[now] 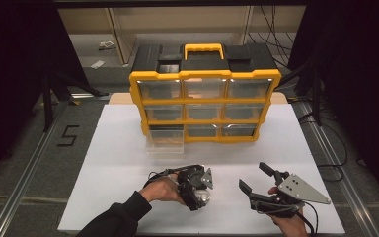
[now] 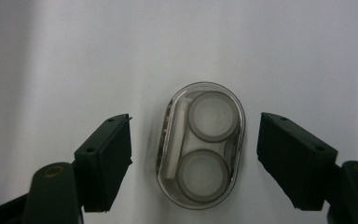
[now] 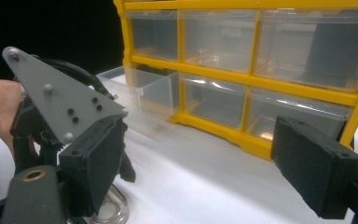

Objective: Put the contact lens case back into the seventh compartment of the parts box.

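Left gripper points down at the white table, jaws spread wide to either side of a small clear oval case lying flat between them, not touched. Right gripper released, jaws apart, holding nothing, facing the yellow drawer cabinet; its bottom-left drawer is pulled out.

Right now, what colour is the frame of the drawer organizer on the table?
Yellow, with a black top. The drawer organizer frame shows best in the high view.
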A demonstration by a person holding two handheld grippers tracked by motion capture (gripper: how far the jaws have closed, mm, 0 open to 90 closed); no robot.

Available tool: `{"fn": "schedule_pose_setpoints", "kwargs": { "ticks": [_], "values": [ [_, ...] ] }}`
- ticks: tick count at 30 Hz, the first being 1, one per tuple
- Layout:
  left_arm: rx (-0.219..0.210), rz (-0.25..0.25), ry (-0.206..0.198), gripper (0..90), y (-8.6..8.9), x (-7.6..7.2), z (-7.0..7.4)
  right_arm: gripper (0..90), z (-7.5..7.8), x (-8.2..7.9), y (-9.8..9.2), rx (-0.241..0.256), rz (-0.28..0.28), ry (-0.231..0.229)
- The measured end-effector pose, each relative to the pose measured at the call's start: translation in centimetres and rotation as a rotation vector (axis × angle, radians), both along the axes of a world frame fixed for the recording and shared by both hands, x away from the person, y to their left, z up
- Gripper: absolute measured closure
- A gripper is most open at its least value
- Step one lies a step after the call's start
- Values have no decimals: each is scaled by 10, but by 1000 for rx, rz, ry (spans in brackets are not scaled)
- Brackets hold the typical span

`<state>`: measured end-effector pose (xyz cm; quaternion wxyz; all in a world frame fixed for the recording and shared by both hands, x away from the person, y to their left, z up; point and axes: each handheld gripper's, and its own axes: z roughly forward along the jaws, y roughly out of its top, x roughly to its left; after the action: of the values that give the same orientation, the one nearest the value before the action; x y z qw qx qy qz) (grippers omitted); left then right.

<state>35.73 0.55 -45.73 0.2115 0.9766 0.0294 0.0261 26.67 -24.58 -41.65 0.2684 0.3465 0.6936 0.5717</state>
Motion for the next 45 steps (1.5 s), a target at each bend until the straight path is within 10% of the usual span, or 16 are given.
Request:
{"fn": "schedule_pose_setpoints", "kwargs": {
  "ticks": [23, 45],
  "values": [
    [51, -21, 27, 489, -3, 1, -4, 184, 0, 0, 0, -2, 4, -3],
    [-63, 89, -87, 493, 17, 0, 24, 186, 0, 0, 0, 2, 0, -1]
  ]
}}
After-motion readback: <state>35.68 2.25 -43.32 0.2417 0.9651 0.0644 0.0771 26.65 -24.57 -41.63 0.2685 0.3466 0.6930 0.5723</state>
